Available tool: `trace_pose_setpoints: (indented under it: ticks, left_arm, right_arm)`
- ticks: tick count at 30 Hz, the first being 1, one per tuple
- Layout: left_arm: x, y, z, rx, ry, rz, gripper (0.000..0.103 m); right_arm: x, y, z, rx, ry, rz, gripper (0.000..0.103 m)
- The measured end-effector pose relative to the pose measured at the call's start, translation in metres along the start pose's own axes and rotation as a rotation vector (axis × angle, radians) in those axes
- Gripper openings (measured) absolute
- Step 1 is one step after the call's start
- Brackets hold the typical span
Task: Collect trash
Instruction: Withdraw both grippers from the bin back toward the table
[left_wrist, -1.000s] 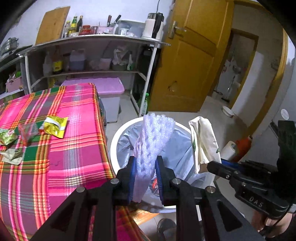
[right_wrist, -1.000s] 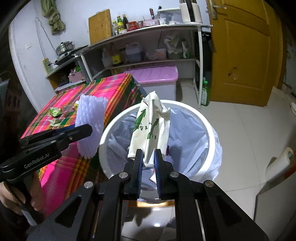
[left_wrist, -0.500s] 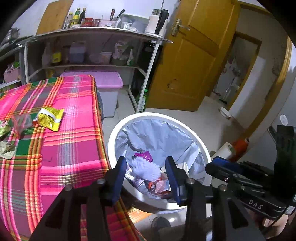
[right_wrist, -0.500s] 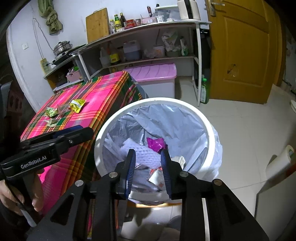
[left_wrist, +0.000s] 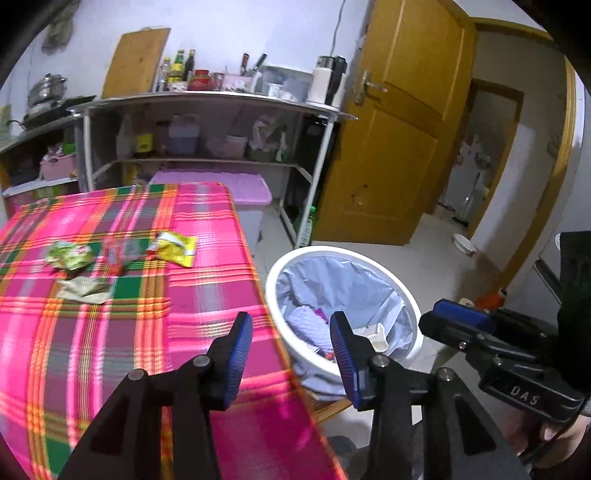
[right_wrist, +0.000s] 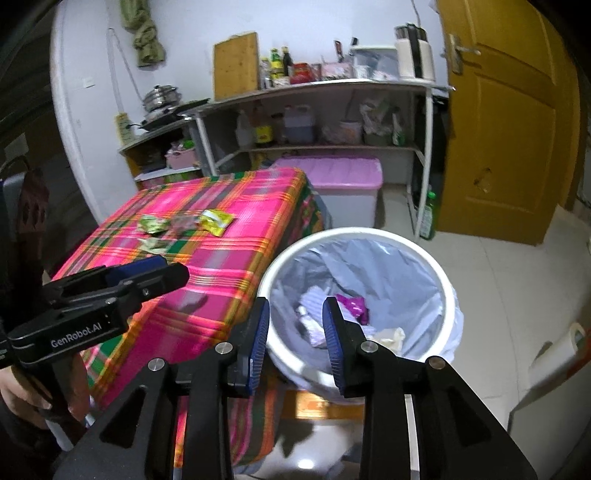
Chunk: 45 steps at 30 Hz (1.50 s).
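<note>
Nearest to us, our left gripper (left_wrist: 291, 328) has its jaws apart with nothing between them, and our right gripper (right_wrist: 295, 314) has just been opening, its jaws also apart and empty. Just beyond them stands the white bin (right_wrist: 441, 275), its liner holding foam netting, a purple wrapper and a paper bag. We judge one drop finished and the next pickup due. Farther off to the left, on the plaid table (left_wrist: 207, 295), lie a yellow wrapper (left_wrist: 175, 249), a green wrapper (left_wrist: 70, 254) and a pale crumpled wrapper (left_wrist: 85, 291); next we must reach there and close on one.
</note>
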<state>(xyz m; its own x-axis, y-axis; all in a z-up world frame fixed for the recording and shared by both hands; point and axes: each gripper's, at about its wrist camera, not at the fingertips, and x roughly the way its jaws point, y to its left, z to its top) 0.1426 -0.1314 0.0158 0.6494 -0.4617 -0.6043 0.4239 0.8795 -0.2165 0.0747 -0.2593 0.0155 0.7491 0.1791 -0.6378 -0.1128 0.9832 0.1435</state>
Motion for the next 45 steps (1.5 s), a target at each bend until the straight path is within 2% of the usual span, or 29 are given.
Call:
trace_pose_setpoints:
  ticks: [10,22,32,45]
  left_arm:
    - [-0.054,0.018,-0.019,-0.02,-0.047,0.075,0.044]
    - [-0.095,0.039,-0.038,-0.048,-0.088,0.14,0.044]
    - [-0.11,0.056,-0.046,-0.073,-0.097,0.183,0.044]
    - [-0.104,0.086,-0.046,-0.113,-0.091,0.261,0.044]
  right_arm:
    - [-0.012,0.046,-0.006,-0.074,-0.016,0.063,0.037]
    - [-0.019,0.087,-0.014,-0.149,-0.025,0.114,0.038]
    - [-0.01,0.103,-0.014,-0.173,-0.009,0.135,0.038]
    - [0.019,0.111,-0.005,-0.198,0.022,0.149,0.038]
